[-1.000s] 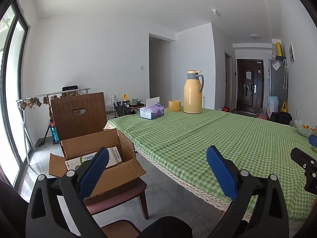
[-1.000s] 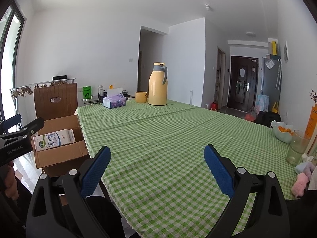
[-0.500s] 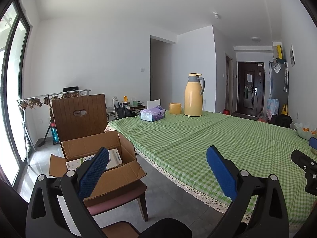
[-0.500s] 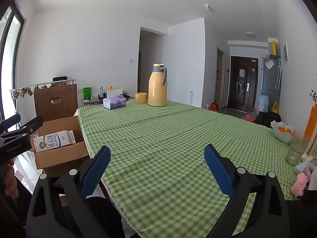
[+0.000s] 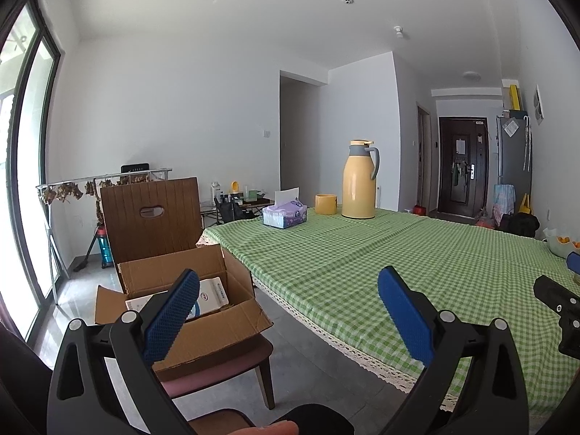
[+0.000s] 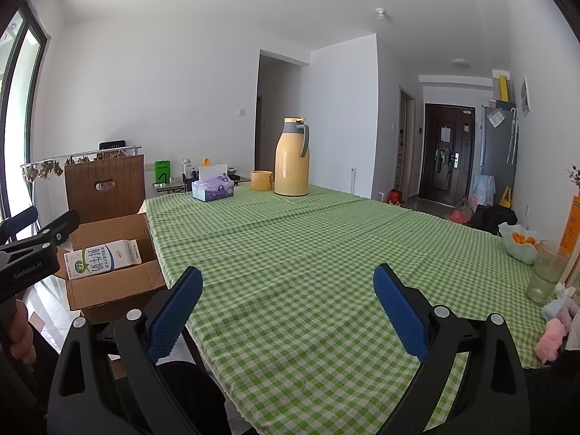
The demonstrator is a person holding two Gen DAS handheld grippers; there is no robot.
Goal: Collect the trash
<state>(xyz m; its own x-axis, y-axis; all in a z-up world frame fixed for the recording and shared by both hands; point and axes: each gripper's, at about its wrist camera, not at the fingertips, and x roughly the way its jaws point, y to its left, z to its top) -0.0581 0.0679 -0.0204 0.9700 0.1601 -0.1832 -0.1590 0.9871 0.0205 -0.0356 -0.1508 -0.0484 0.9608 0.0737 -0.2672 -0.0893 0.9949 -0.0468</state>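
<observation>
Left gripper (image 5: 288, 301): jaws spread wide, nothing between the blue pads; it hangs over the floor gap between chair and table.

Right gripper (image 6: 288, 299): likewise released and empty, held above the near part of the green checked tablecloth (image 6: 326, 253).

Milk carton (image 6: 102, 258): the one piece of trash we can make out, lying on its side inside the open cardboard box (image 6: 116, 290). The box sits on the seat of a wooden chair (image 5: 150, 214) just beside the table's left edge.

Step in hand, as we judge it: looking for more trash. We see none on the cloth. Thermos (image 6: 291, 157), yellow cup (image 6: 261, 180) and tissue box (image 6: 212, 187) at the far end look like keepers, as do the fruit bowl (image 6: 518, 243) and glass (image 6: 545, 277) at right.

Room: the middle of the table is bare and free for sweeping. We should mind the lace hem at the table edge, the raised box flaps, and the glass near the right edge.
</observation>
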